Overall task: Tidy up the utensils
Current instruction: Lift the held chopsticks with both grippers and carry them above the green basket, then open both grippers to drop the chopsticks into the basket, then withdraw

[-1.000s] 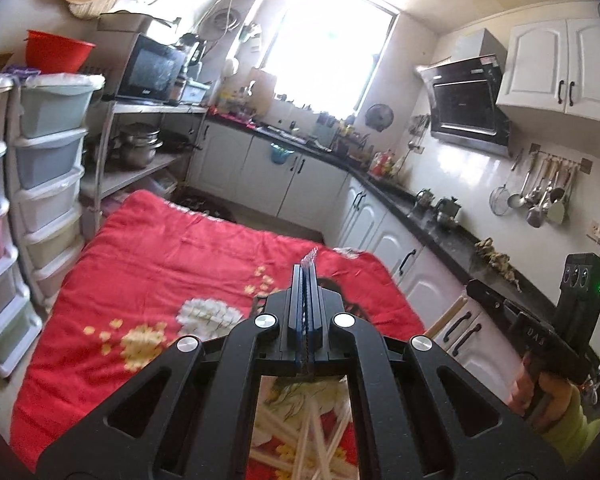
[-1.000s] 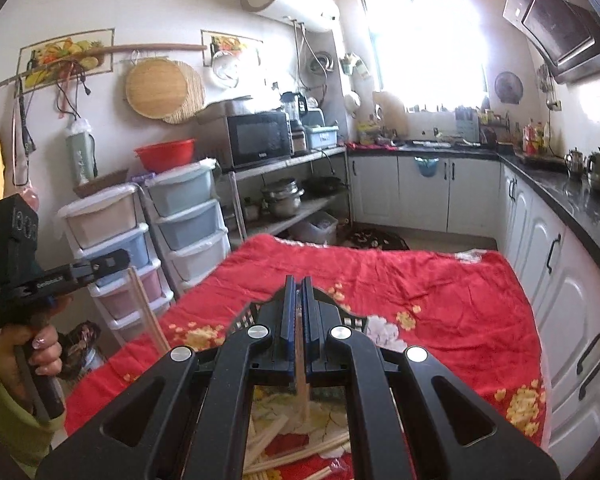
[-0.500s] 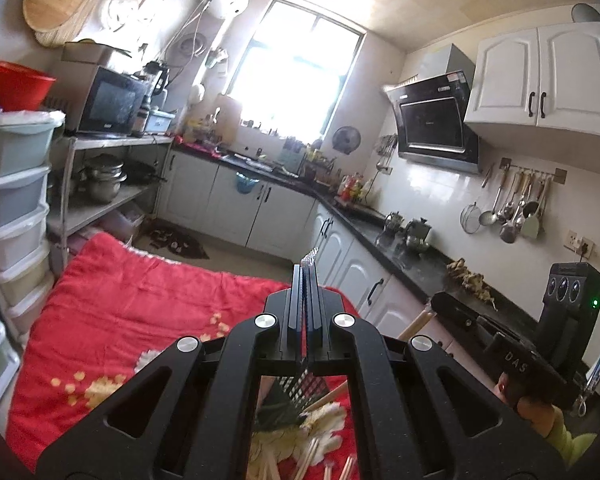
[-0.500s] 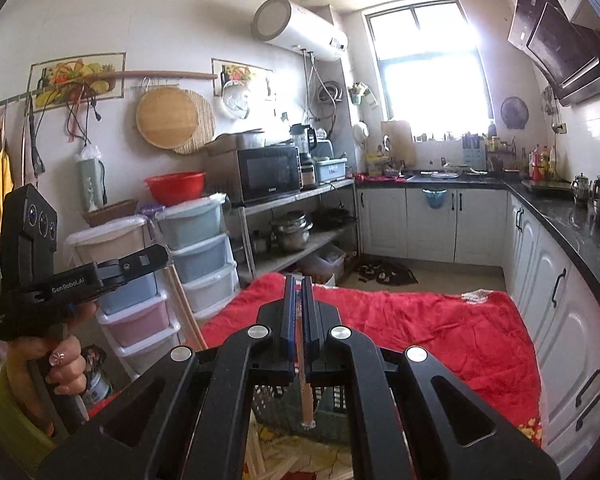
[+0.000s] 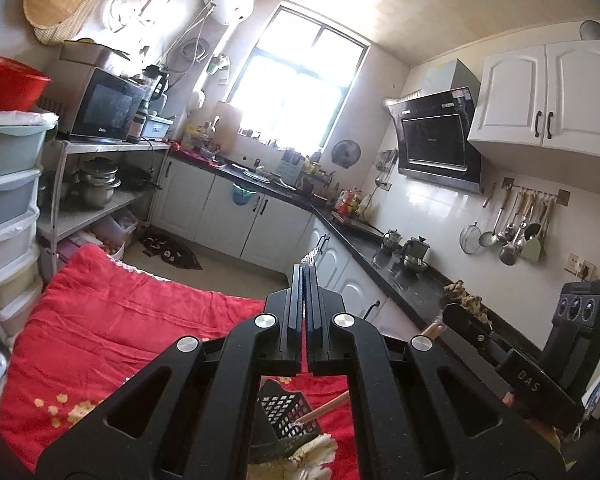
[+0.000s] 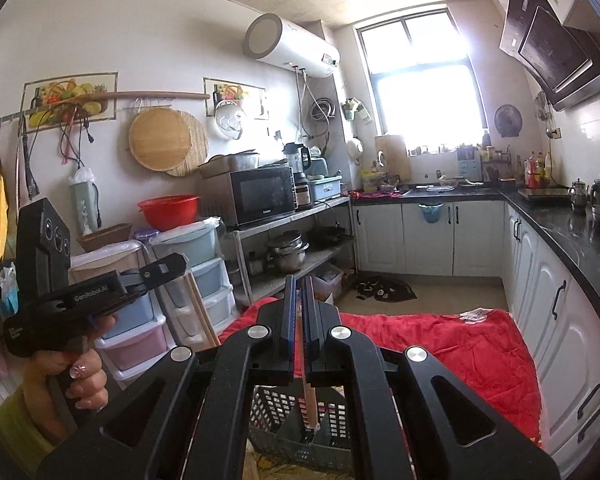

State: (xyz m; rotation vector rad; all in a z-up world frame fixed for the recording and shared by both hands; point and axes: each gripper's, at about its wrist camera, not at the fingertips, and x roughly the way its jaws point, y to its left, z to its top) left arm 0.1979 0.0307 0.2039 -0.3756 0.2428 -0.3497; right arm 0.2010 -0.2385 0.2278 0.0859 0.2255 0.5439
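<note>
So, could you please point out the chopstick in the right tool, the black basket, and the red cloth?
chopstick (image 6: 309, 402): right wrist view, on its lower shaft.
black basket (image 6: 274, 408): right wrist view, on its mesh wall.
red cloth (image 6: 460, 344): right wrist view, on a bare stretch.

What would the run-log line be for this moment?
right gripper: shut on wooden chopstick, tip over black mesh basket | left gripper: shut on wooden chopstick pair

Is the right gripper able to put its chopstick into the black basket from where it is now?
Probably yes. The right gripper holds the chopstick pointing down, its tip over the open black basket, with nothing visible between them.
</note>
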